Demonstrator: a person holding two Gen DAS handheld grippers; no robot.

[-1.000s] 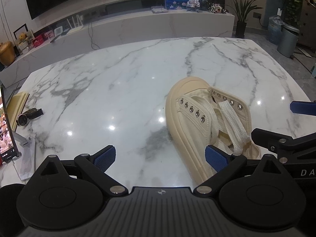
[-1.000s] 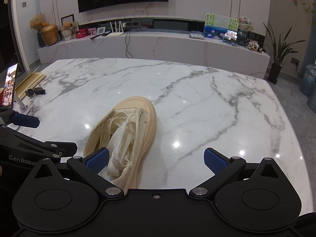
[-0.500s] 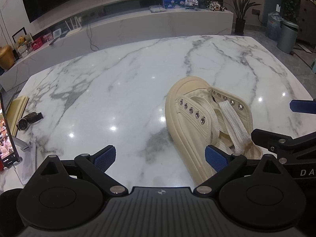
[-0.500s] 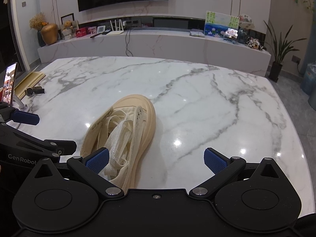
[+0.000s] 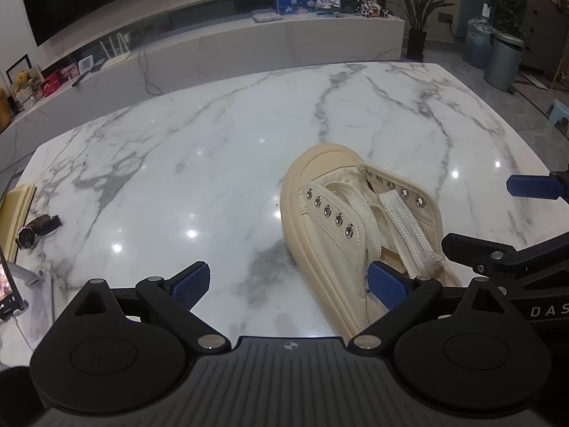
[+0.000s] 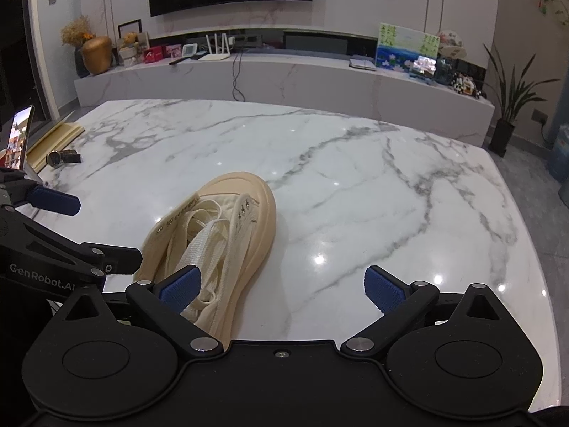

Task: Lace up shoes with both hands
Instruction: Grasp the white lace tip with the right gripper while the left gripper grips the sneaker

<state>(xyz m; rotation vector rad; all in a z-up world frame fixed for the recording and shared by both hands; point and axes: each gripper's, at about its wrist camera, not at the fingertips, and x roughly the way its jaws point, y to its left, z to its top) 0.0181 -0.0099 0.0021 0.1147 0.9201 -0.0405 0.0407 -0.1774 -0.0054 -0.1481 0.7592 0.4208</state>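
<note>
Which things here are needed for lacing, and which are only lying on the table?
Needed: shoe, lace, left tool, right tool.
Lying about: watch, phone, on the table.

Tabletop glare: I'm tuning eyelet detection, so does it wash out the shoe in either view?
Left wrist view: small glare spots on the marble table, none on the shoe; eyelets sharp. Right wrist view: spots right of the shoe; eyelets small, edge-on.

dim indoor light, ceiling lamps glinting on the glossy marble table (image 5: 213, 163), fisheye-bent edges, sharp focus
</note>
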